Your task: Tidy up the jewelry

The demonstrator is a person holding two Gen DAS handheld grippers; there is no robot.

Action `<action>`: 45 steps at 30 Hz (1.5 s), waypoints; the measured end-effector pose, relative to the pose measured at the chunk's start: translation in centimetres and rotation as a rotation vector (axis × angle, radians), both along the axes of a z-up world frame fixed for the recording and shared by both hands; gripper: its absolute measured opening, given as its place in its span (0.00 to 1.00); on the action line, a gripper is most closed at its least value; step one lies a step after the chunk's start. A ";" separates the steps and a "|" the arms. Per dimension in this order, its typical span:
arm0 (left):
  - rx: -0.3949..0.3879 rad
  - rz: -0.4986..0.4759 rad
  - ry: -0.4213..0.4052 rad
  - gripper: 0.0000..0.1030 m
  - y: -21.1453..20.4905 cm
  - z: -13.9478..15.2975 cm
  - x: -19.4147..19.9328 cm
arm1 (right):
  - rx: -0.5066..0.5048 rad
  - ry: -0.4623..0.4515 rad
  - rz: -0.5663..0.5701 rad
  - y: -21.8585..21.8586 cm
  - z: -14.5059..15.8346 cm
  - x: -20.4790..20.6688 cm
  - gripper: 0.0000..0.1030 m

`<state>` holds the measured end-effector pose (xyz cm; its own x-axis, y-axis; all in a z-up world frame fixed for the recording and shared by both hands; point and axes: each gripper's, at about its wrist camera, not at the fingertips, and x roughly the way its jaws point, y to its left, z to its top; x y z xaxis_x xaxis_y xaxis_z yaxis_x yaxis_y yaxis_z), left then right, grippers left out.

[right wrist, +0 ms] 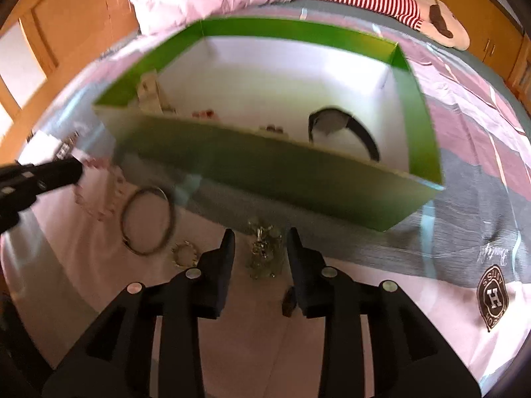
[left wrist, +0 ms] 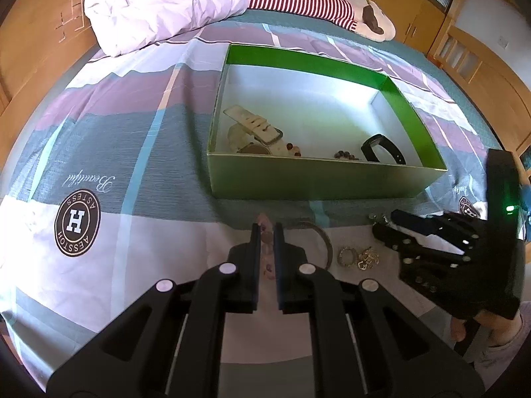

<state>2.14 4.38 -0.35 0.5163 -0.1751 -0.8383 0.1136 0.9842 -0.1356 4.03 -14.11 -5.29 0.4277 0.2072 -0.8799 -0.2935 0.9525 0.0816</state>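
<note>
The jewelry is in two places: some sits inside the green box (left wrist: 318,179) on the bed (left wrist: 139,179), and some lies on the bed just in front of the box.

Inside the box, by its left wall, is a cream watch (left wrist: 255,129). A black band (left wrist: 381,149) curls near the box's right wall. A few small dark beads (left wrist: 345,155) lie between them, close to the front wall.

In front of the box, a string of pink beads (right wrist: 99,195) lies on the white part of the bed cover. The left gripper (left wrist: 266,229) has its fingers close together around these beads, with only a thin gap. It looks like a grip, but I cannot tell for sure.

Just right of the pink beads is a thin metal bangle (right wrist: 147,220). Next to that is a small sparkly ring (left wrist: 346,257), and beside it a little gold chain (left wrist: 367,258).

The right gripper (right wrist: 260,235) is in front of the box too. Its fingers are spread apart, and a shiny clump of chain (right wrist: 264,252) lies on the bed between them. The right wrist picture is blurry.

Behind the box are a pale pink pillow (left wrist: 159,6) and a soft toy (left wrist: 318,3) in red and white stripes.
</note>
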 end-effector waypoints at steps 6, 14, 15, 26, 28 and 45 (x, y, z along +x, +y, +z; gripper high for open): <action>-0.018 -0.014 -0.057 0.07 -0.2 1.8 0.2 | 0.141 -0.050 0.007 -1.0 3.5 -0.6 0.09; -0.109 -0.081 -0.193 0.07 -2.5 7.5 2.9 | 0.293 -0.240 -0.096 -4.6 9.0 0.4 0.10; -0.117 -0.092 -0.197 0.07 -2.9 7.6 3.5 | 0.301 -0.227 -0.120 -5.1 8.6 1.2 0.10; -0.079 -0.124 -0.104 0.25 -5.6 3.0 8.3 | 0.283 -0.124 -0.193 -6.6 5.1 3.9 0.23; -0.068 -0.126 -0.107 0.30 -5.5 3.1 7.8 | 0.288 -0.131 -0.175 -6.3 5.7 3.2 0.29; 0.113 0.076 0.019 0.61 -0.8 -2.4 0.3 | 0.105 0.031 0.066 1.7 0.7 -2.2 0.38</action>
<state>2.47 3.57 -2.78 0.5083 -0.0397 -0.8603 0.0367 0.9990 -0.0244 1.86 -12.42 -4.62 0.3828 0.3261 -0.8644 -0.3514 0.9167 0.1902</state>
